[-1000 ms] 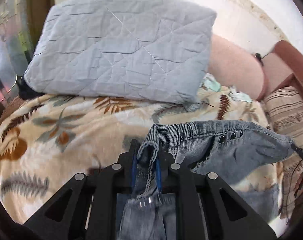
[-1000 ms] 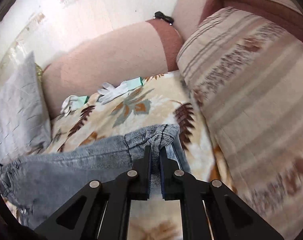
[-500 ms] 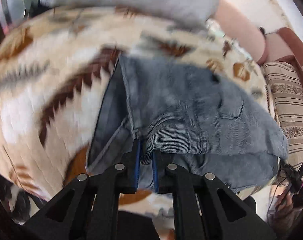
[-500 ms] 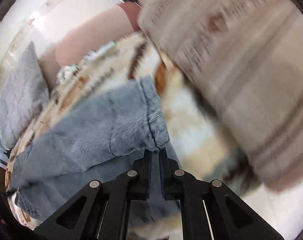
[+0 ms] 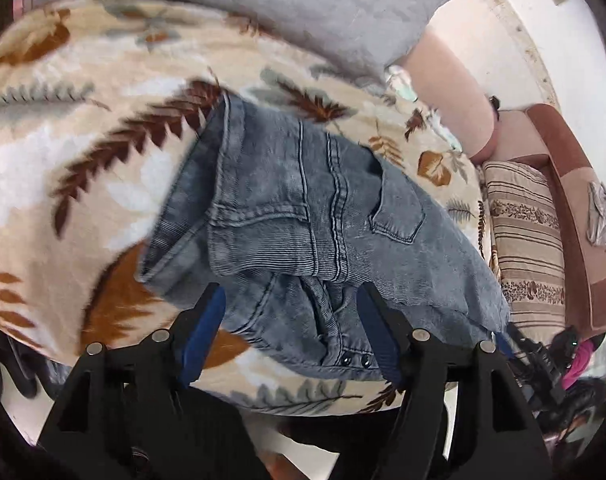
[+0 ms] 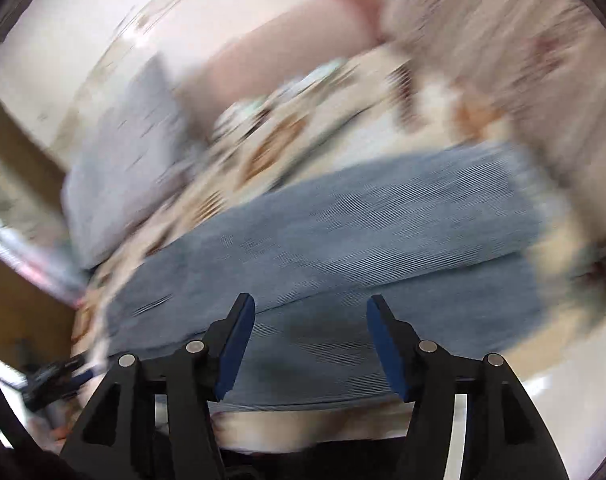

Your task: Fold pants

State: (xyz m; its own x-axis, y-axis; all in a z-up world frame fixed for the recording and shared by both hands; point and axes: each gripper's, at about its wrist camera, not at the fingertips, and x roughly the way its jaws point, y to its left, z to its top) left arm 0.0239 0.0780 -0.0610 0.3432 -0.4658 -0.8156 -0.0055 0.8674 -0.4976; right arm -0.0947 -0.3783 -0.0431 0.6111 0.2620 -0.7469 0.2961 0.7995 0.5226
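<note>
Now both hand-held grippers, left [image 5: 291, 320] and right [image 6: 309, 342], have released the pants [image 5: 303, 216], leaving them folded on the leaf-print blanket [image 5: 103, 152].

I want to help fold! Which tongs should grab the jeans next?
Probably the left tongs: they are open right over the near edge of the folded jeans, and that view is sharp. The right tongs are open above the jeans too, but their blurred picture hides the edges.
</note>
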